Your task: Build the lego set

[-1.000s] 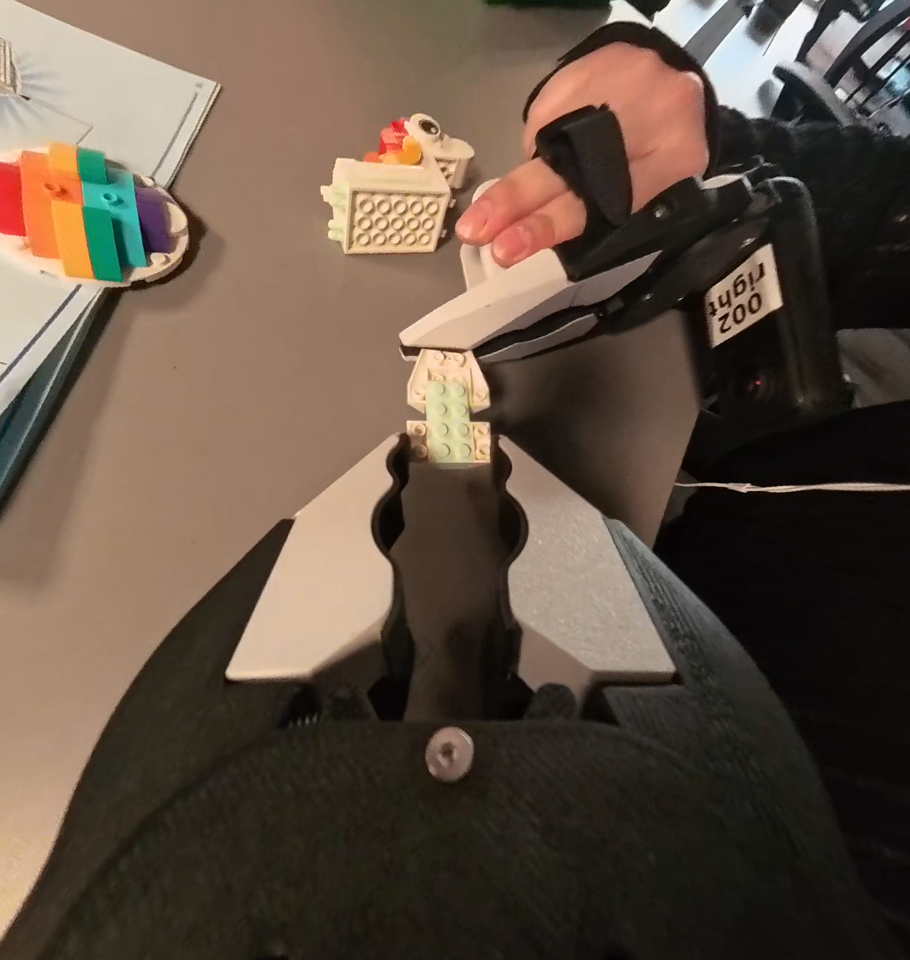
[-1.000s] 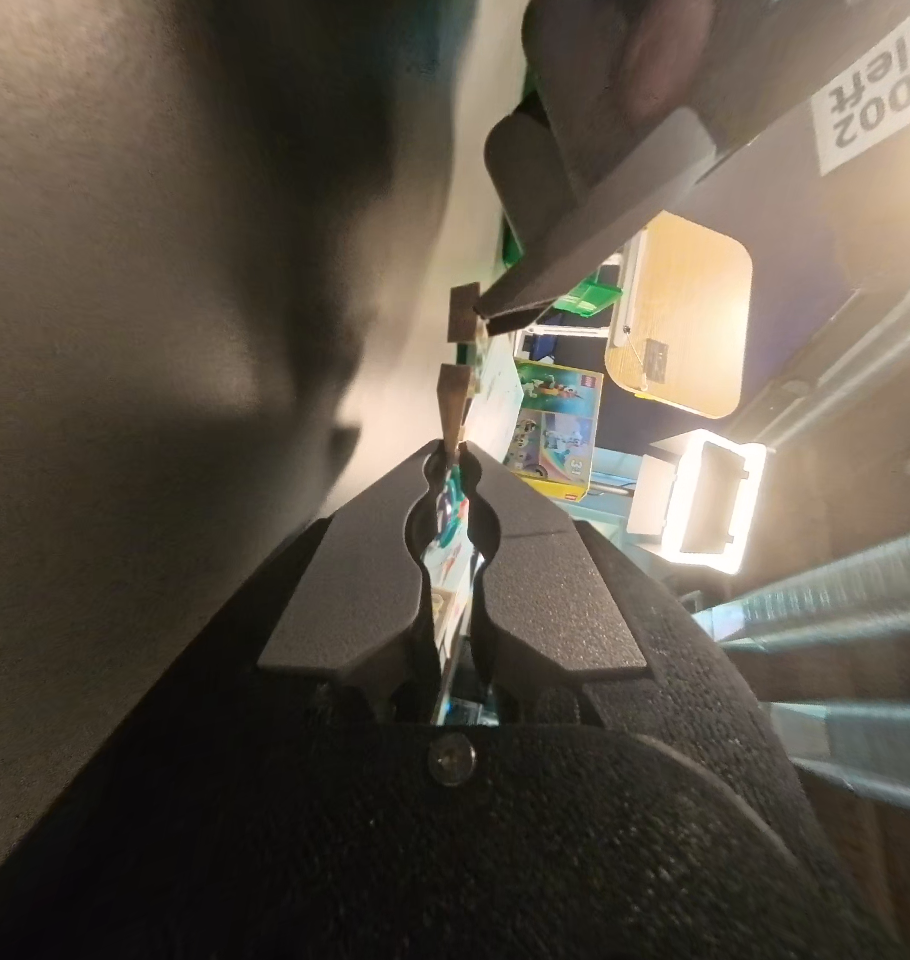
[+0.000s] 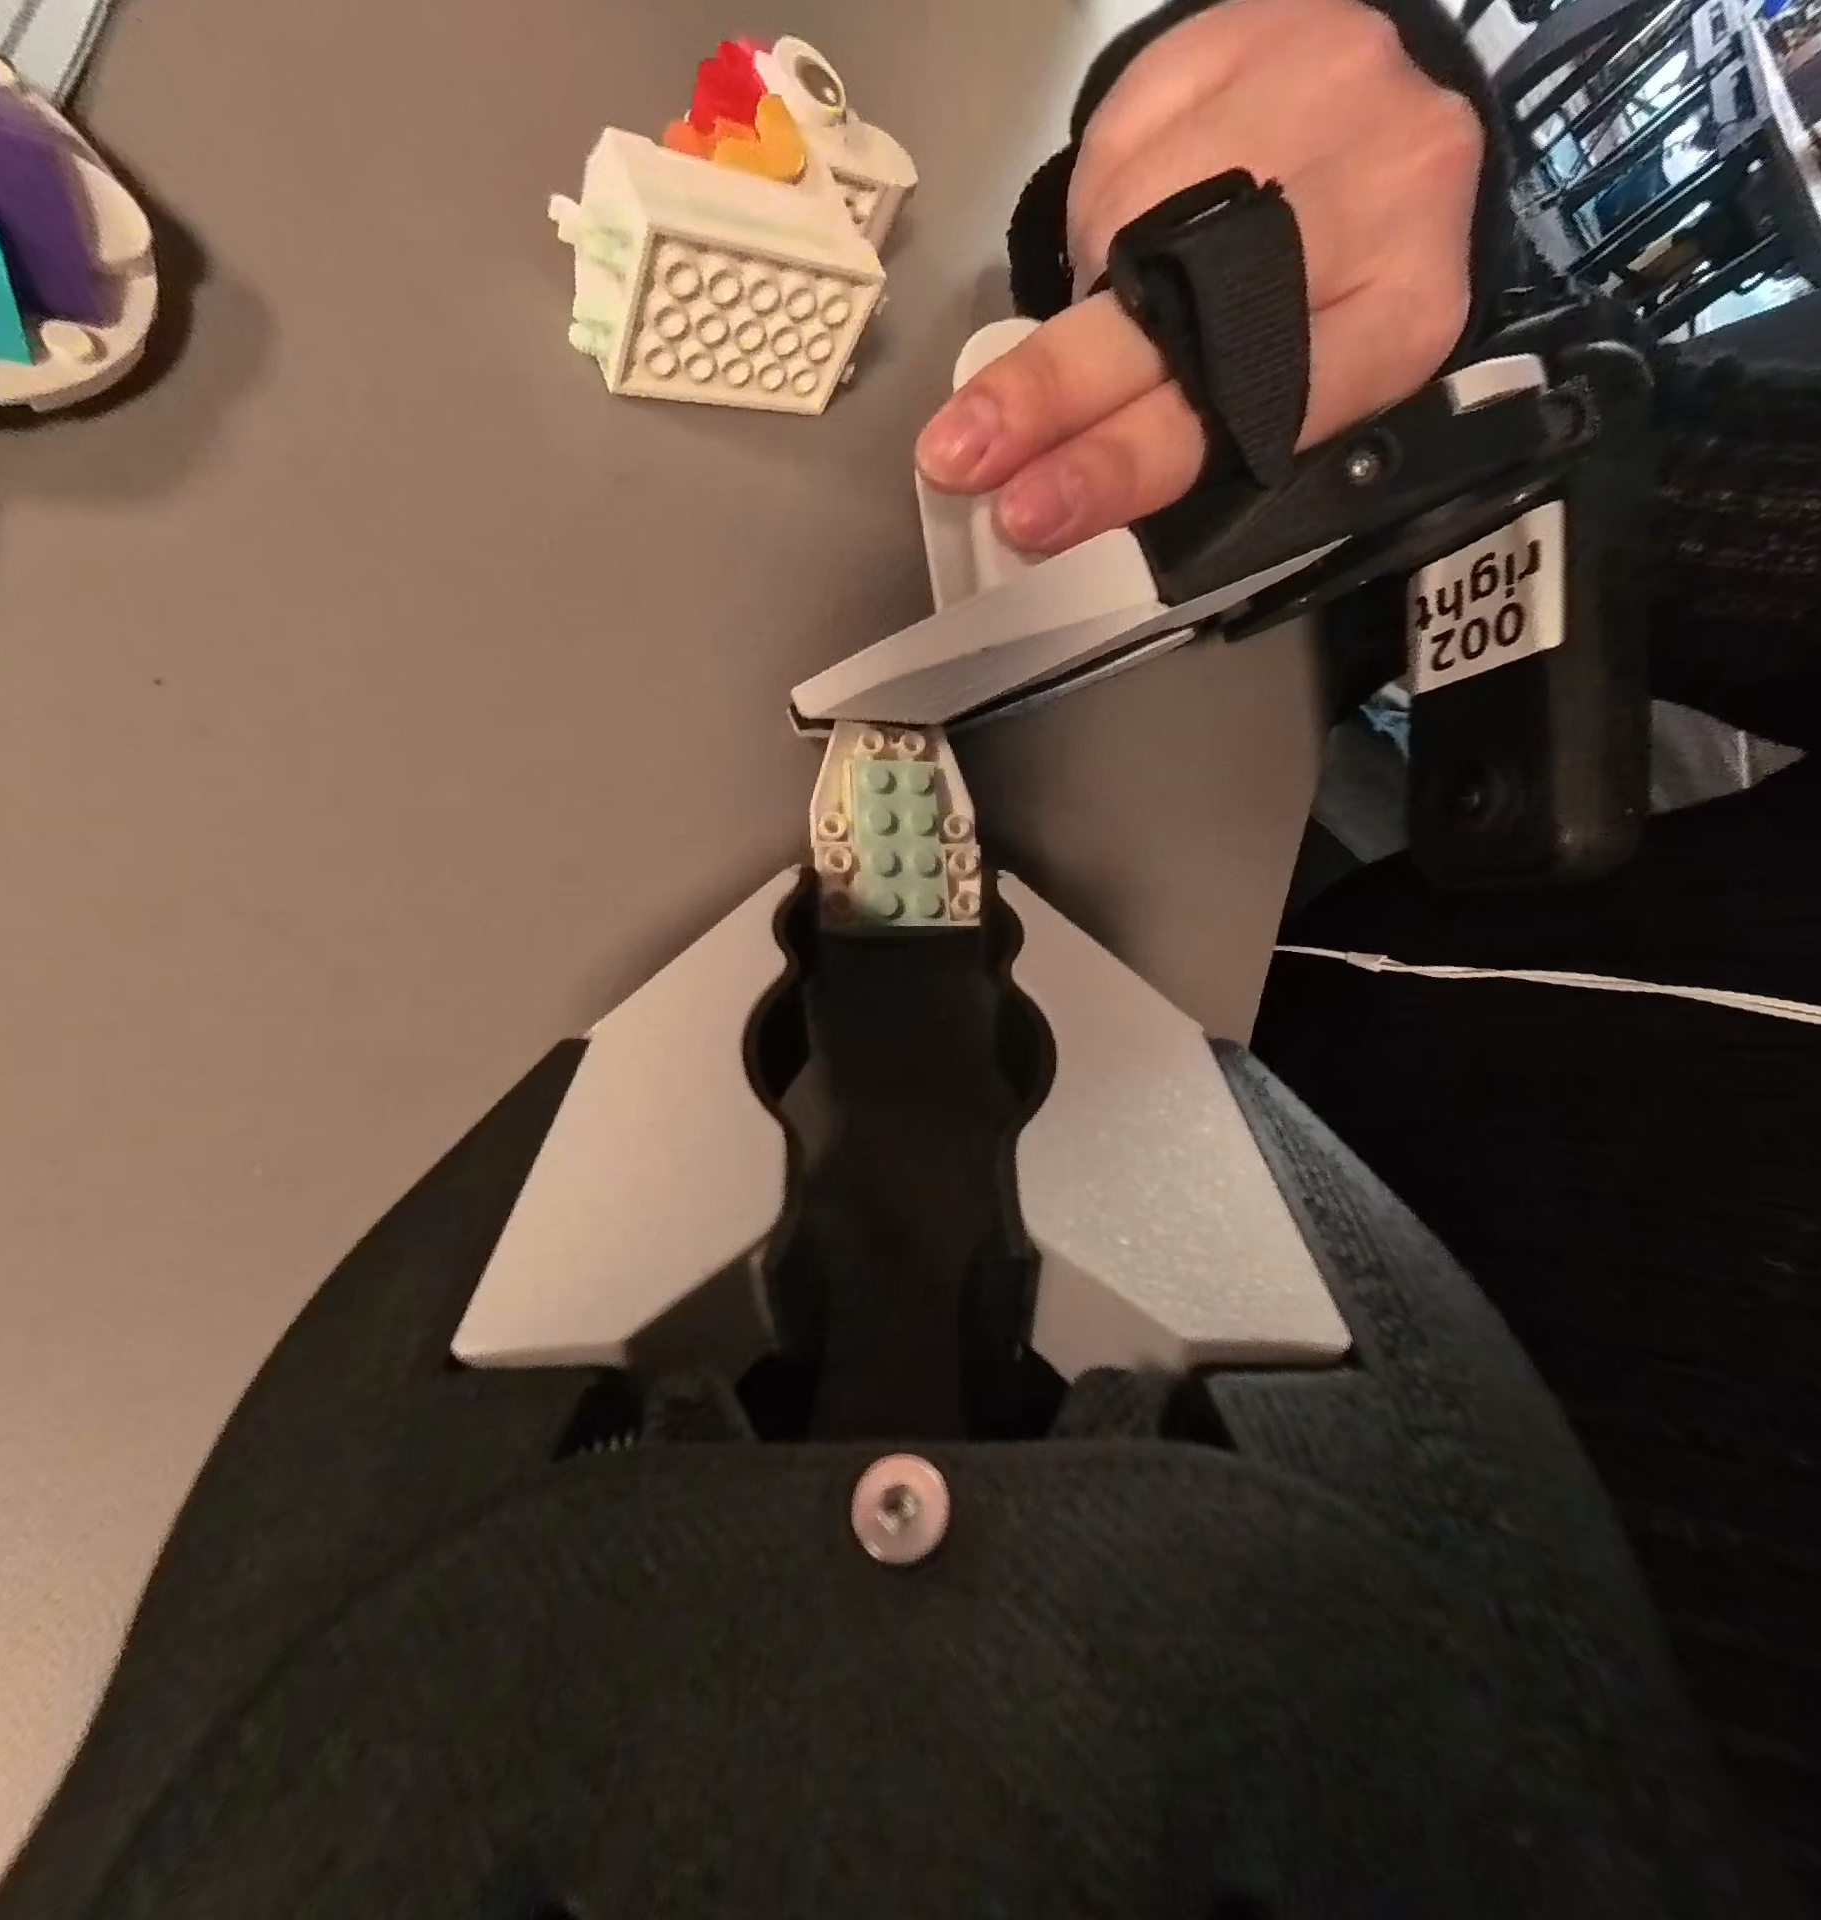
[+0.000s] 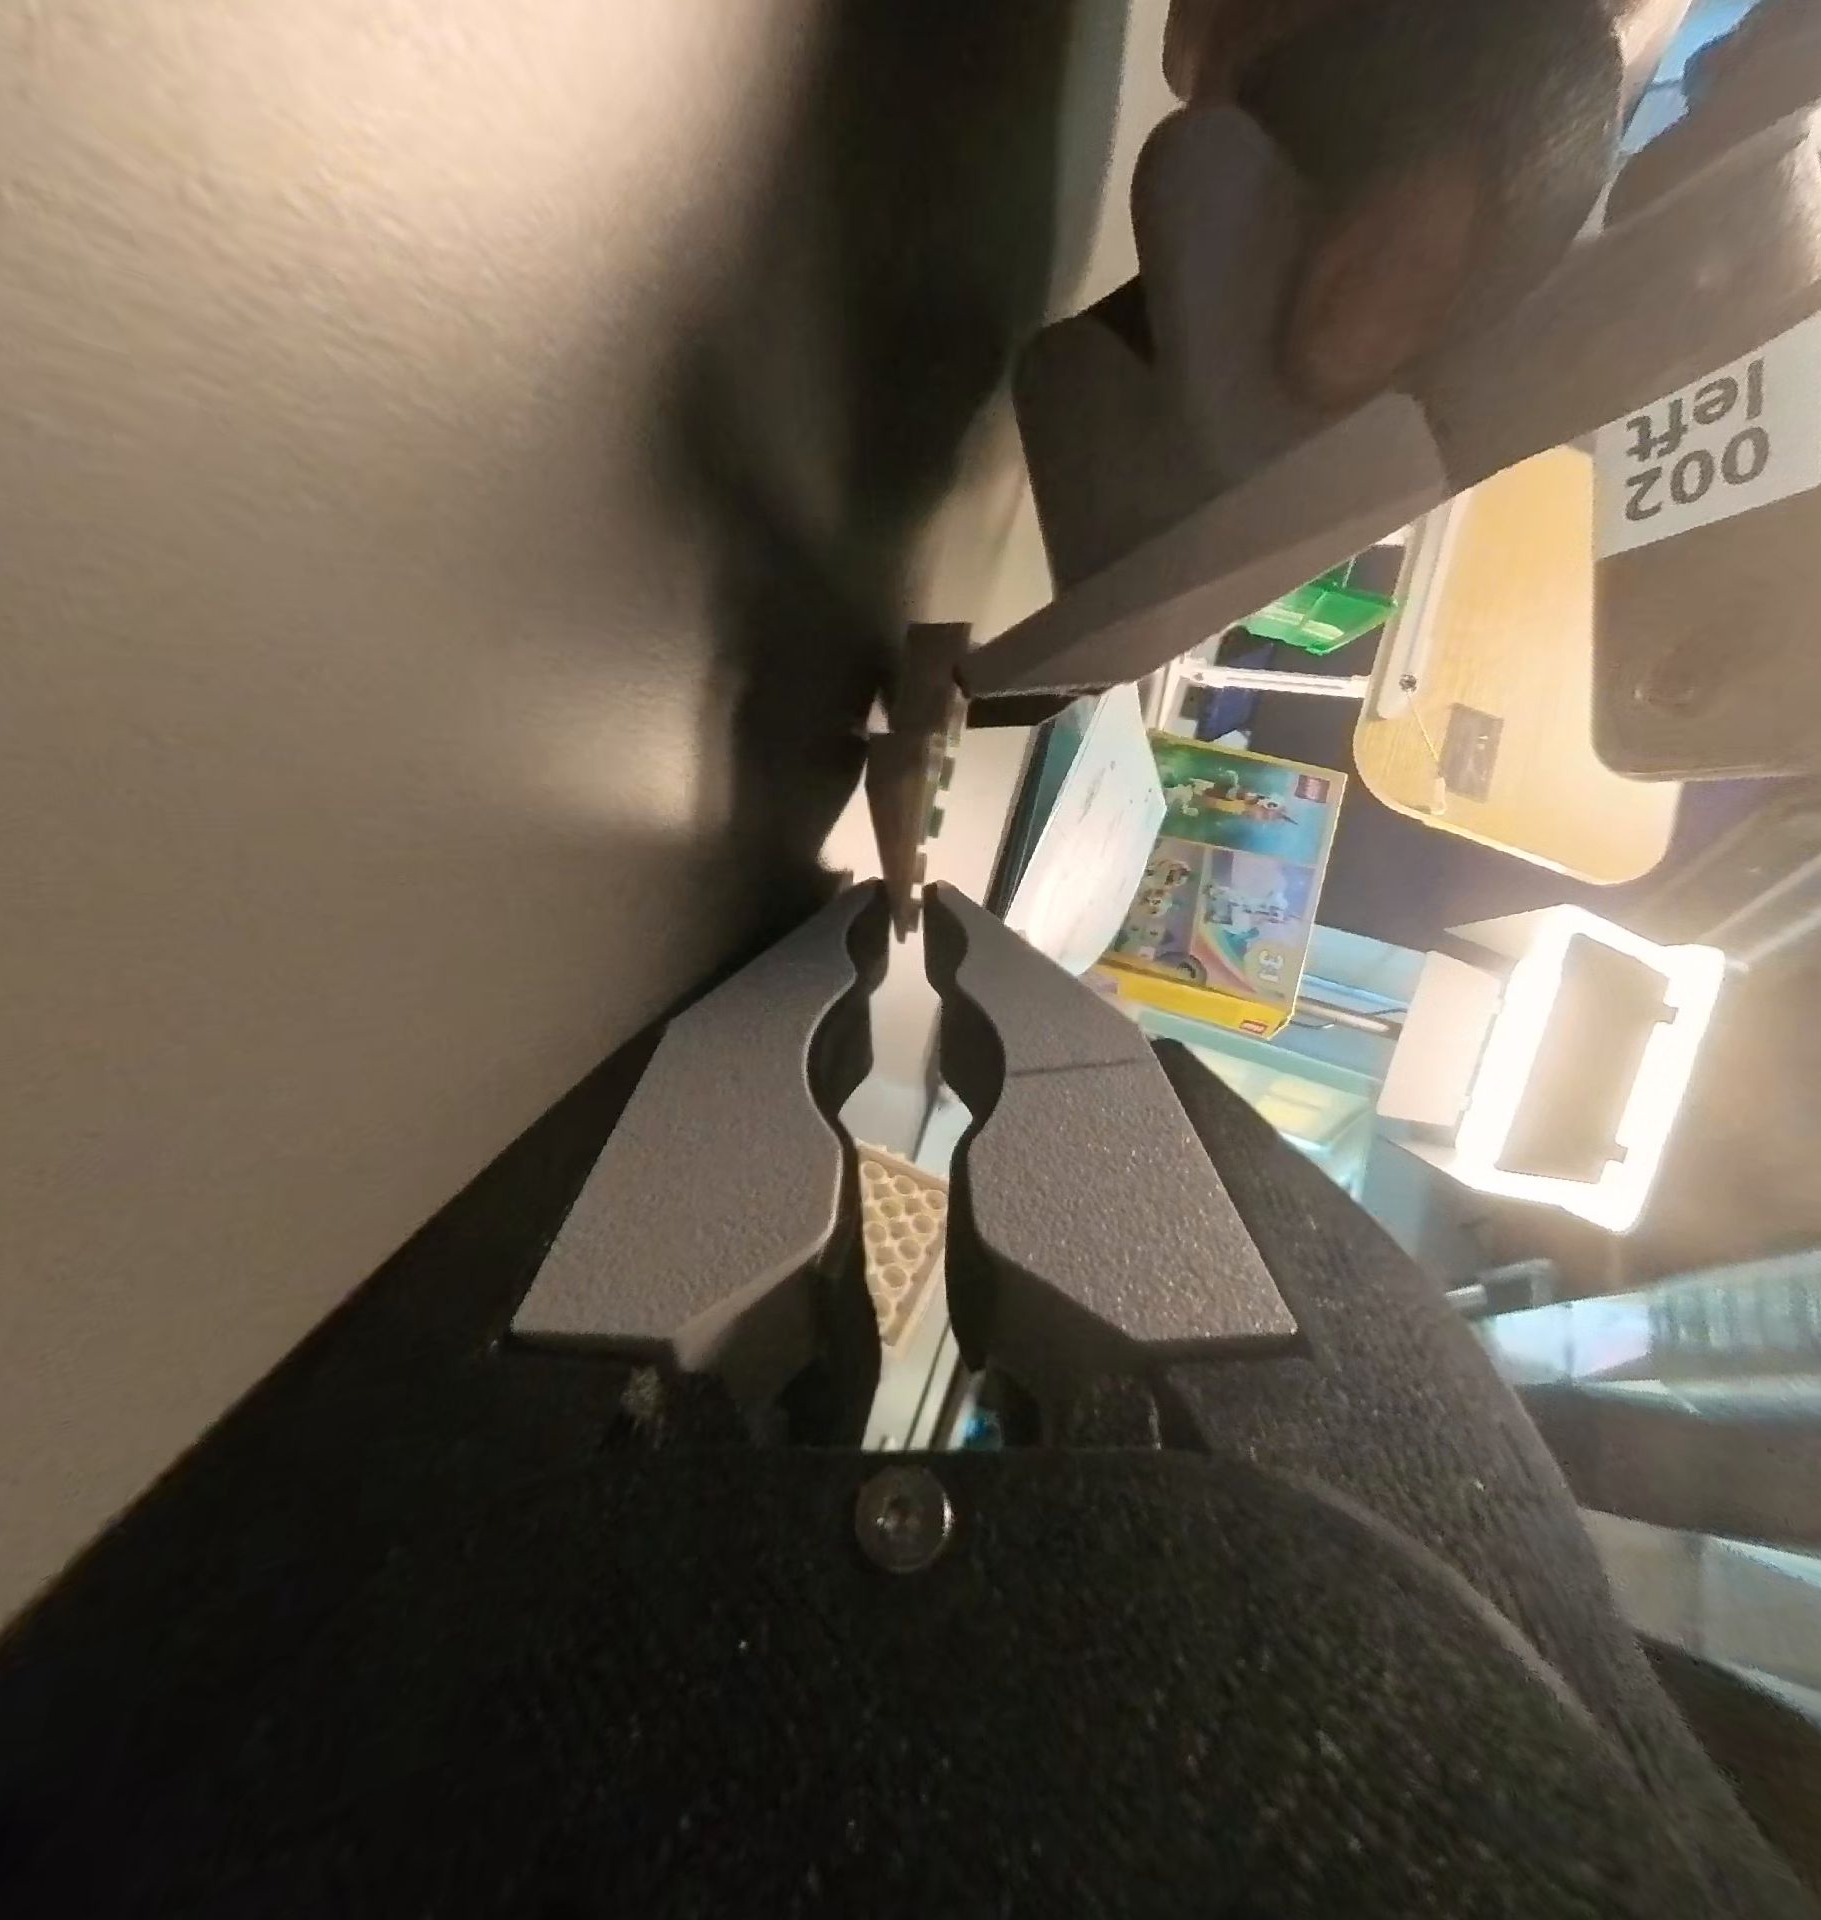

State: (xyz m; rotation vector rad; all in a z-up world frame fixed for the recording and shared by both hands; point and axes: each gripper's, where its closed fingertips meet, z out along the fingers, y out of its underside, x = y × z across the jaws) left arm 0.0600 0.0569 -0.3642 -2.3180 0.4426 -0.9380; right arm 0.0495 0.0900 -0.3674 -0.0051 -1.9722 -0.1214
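We have the left gripper [image 3: 901,894] clamped on the near end of the small plate piece [image 3: 898,826], white with a mint plate seated on top; the right gripper [image 3: 864,722] pinches its far end, above the table [image 3: 366,675]. Unjoined: white block [image 3: 729,301], rainbow disc [image 3: 33,260]. Much remains, we judge.

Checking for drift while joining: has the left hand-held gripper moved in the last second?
Yes. The left hand-held gripper went forward, toward the white block build, which looms larger; the rainbow disc slid mostly off-frame left.
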